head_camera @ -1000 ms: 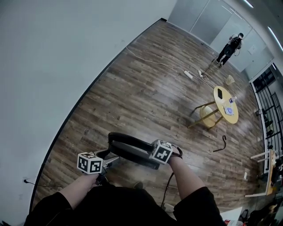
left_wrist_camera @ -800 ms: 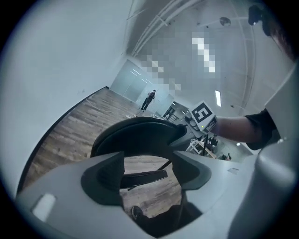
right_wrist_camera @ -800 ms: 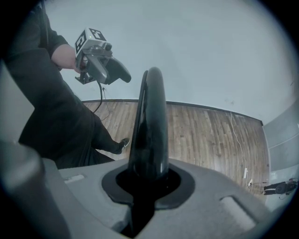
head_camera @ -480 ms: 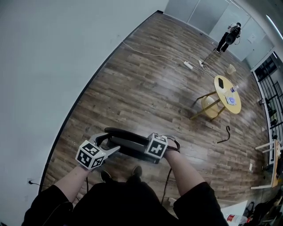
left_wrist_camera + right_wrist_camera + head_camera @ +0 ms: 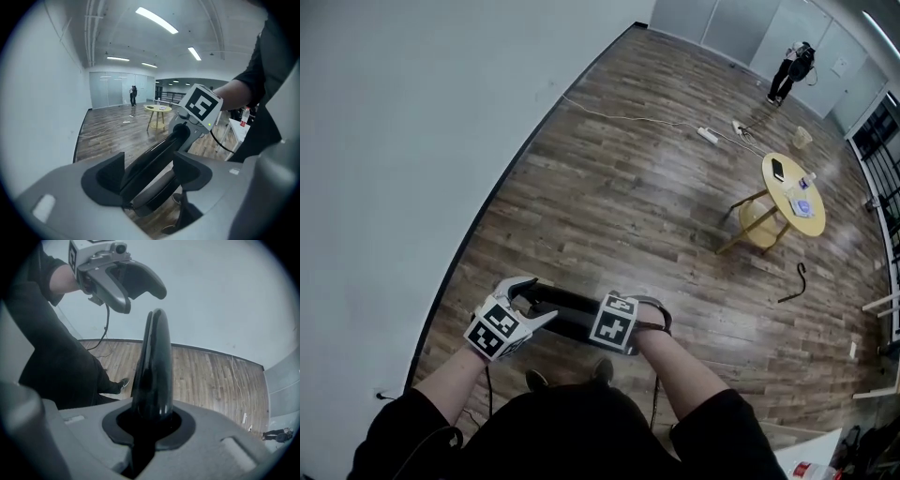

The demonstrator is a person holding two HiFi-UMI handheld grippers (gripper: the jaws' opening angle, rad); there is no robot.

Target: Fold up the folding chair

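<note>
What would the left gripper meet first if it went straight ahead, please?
Probably the black rail of the folding chair, already between the open jaws of the left gripper; depth is unclear.

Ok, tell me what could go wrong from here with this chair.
1. Only the right hand-held gripper clamps the folding chair's thin rim; it might slip.
2. The left hand-held gripper is open around the chair, giving no support.
3. The person's shoe sits just below; a drop could hit it.
</note>
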